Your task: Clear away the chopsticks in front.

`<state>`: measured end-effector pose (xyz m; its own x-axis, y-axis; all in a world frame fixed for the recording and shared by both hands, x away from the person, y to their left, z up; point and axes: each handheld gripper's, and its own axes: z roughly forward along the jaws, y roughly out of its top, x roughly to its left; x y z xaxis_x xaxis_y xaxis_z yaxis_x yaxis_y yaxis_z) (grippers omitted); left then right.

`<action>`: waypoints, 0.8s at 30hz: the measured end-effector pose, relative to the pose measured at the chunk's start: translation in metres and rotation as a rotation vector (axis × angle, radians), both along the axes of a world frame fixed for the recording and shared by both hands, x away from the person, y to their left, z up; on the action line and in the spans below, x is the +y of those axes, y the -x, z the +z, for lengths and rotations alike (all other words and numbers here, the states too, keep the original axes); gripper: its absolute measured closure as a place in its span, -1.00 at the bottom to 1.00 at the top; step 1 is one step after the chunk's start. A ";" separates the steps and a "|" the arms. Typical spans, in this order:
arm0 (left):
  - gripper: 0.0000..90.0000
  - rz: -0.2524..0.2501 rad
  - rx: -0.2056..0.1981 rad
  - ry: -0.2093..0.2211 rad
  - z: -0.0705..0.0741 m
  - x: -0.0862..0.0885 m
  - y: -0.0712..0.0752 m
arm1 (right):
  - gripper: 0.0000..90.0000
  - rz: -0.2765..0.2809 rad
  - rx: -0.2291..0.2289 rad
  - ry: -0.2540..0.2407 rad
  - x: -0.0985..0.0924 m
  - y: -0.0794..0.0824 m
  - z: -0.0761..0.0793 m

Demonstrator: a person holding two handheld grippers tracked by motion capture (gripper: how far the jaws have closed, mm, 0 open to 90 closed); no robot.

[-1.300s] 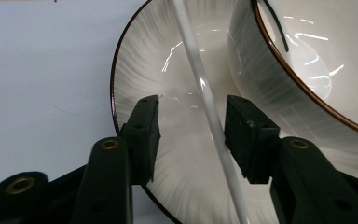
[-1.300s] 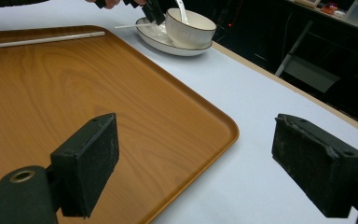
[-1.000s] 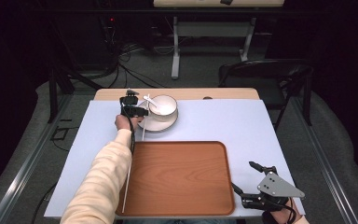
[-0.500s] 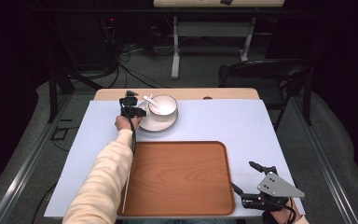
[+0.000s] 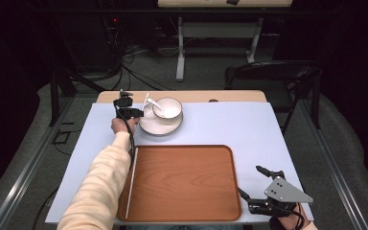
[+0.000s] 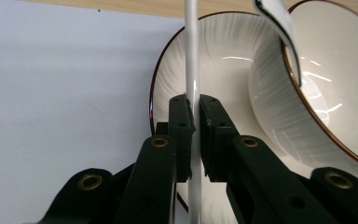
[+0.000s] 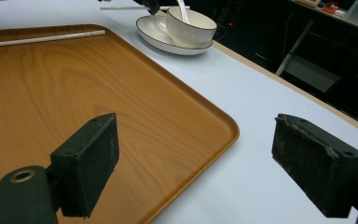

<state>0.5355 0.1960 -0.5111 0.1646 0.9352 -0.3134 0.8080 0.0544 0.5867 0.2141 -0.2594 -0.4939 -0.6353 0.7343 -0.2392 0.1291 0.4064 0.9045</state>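
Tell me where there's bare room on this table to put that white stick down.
The wooden tray is bare except for a chopstick along its left edge. The table is free right of the plate and bowl. It is crowded by the plate, where the left hand-held gripper clamps the white stick.

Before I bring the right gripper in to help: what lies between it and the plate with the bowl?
In the high view, the wooden tray and bare tablecloth separate the right gripper from the plate.

High view overhead, tool views near, sharing bowl (image 5: 166, 109)
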 end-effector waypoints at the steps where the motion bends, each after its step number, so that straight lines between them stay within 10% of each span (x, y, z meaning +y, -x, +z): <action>1: 0.87 0.000 0.000 0.000 0.000 0.000 0.000 | -0.68 0.000 0.000 0.000 0.000 0.000 0.000; 24: 0.87 -0.016 -0.084 0.041 0.036 0.021 0.048 | -0.68 0.000 0.000 0.002 0.000 0.000 0.000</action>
